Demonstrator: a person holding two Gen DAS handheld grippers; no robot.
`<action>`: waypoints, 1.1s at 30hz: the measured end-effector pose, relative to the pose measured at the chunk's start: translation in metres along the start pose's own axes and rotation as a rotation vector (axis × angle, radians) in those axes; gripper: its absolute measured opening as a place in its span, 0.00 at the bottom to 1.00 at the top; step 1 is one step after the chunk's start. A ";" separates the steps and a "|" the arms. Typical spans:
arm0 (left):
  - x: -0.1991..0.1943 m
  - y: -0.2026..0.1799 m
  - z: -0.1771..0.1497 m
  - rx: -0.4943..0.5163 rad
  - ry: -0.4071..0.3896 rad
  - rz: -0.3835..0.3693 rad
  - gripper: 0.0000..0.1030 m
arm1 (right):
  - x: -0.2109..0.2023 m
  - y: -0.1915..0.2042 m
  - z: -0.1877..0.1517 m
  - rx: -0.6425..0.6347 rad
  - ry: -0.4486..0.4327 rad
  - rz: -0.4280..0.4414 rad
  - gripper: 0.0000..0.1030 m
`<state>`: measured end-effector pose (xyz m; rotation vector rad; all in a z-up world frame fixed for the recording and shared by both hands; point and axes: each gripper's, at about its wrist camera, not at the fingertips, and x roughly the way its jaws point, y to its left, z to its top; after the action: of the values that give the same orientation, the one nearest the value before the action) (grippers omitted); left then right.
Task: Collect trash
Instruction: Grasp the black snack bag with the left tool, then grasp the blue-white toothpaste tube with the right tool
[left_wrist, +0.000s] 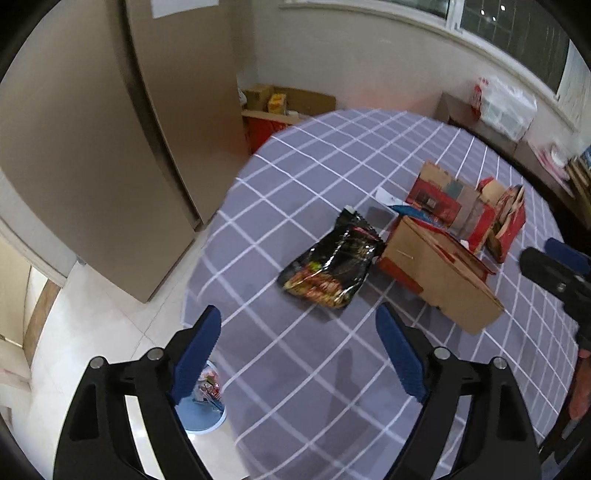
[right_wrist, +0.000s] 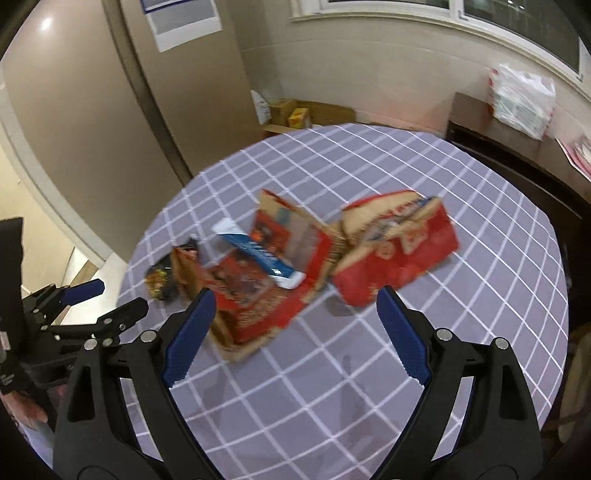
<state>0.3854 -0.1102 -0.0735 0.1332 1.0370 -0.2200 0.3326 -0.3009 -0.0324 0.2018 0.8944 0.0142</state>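
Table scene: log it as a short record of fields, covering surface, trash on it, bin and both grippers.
surface: round table under a grey checked cloth
trash: black snack bag, flattened cardboard box, torn red carton, blue and white wrapper
bin: blue bin on the floor beside the table, with litter inside
left gripper: open, empty
right gripper: open, empty

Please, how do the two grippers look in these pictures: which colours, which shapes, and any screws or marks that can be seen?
Both look alike. The left gripper and the right gripper have black, angular plastic arms with cut-out slots and round silver bolt heads at the joints. Each finger ends in a blue, finely ridged pad. No cables or readable markings show.
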 end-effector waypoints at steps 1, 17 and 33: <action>0.006 -0.005 0.003 0.009 0.009 0.001 0.82 | 0.001 -0.004 -0.001 0.004 0.004 -0.006 0.85; 0.042 -0.007 0.028 0.034 0.012 -0.063 0.24 | 0.025 -0.004 0.014 -0.114 0.010 0.010 0.84; 0.022 0.038 0.008 -0.081 0.004 -0.067 0.23 | 0.080 0.047 0.019 -0.364 0.113 0.073 0.34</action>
<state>0.4123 -0.0779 -0.0882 0.0257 1.0534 -0.2383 0.4012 -0.2501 -0.0742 -0.1072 0.9807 0.2569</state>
